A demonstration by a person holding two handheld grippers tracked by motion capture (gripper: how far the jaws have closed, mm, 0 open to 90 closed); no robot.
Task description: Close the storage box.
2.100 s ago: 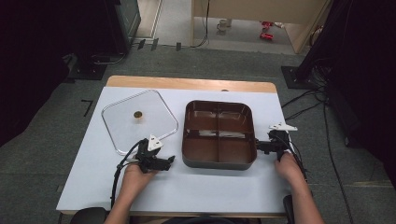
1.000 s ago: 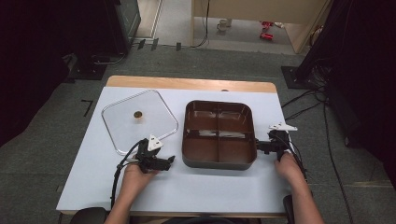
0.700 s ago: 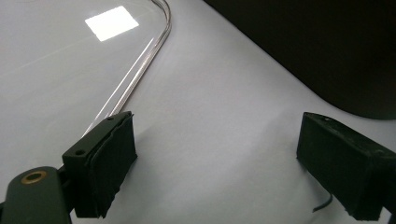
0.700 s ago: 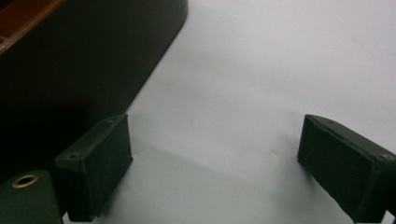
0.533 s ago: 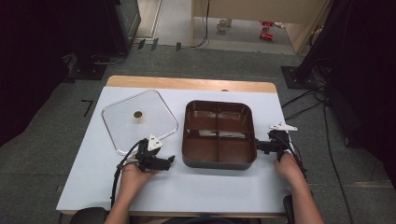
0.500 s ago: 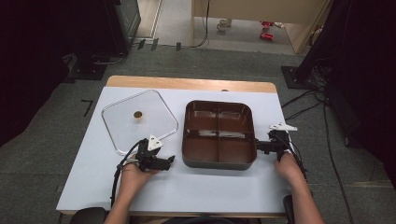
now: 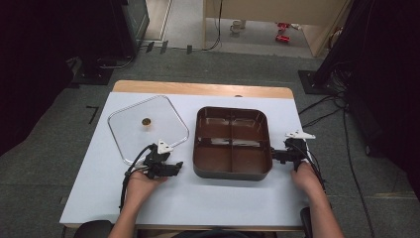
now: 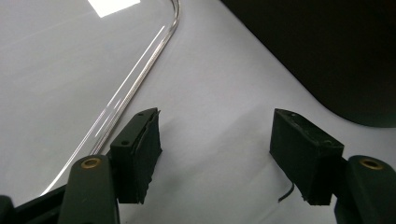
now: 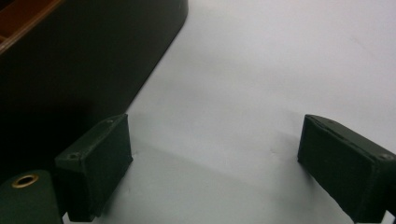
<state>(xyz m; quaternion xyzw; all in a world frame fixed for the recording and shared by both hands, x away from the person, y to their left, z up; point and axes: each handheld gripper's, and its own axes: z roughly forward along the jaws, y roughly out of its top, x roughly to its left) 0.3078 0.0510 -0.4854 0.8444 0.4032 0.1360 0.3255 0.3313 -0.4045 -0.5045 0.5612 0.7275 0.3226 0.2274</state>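
A dark brown tray [image 7: 231,174] with four compartments sits mid-table. Left of it lies a clear square lid [image 7: 129,134] with a small brown knob [image 7: 146,121]. My left gripper [image 7: 174,167] rests on the table between the lid's near corner and the tray, pointing at the tray. In the left gripper view its jaws [image 8: 215,135] have just been closing, still apart, with only bare table between them; the lid's edge [image 8: 135,70] runs at the left and the tray [image 8: 327,51] at the right. My right gripper [image 7: 274,155] is open beside the tray's right wall [image 9: 70,60], with nothing between its jaws [image 9: 215,140].
The white table [image 7: 223,203] has a wooden strip along its far edge. Black stands and cables crowd the floor to the left and right. Bare table lies in front of the tray, between the two forearms.
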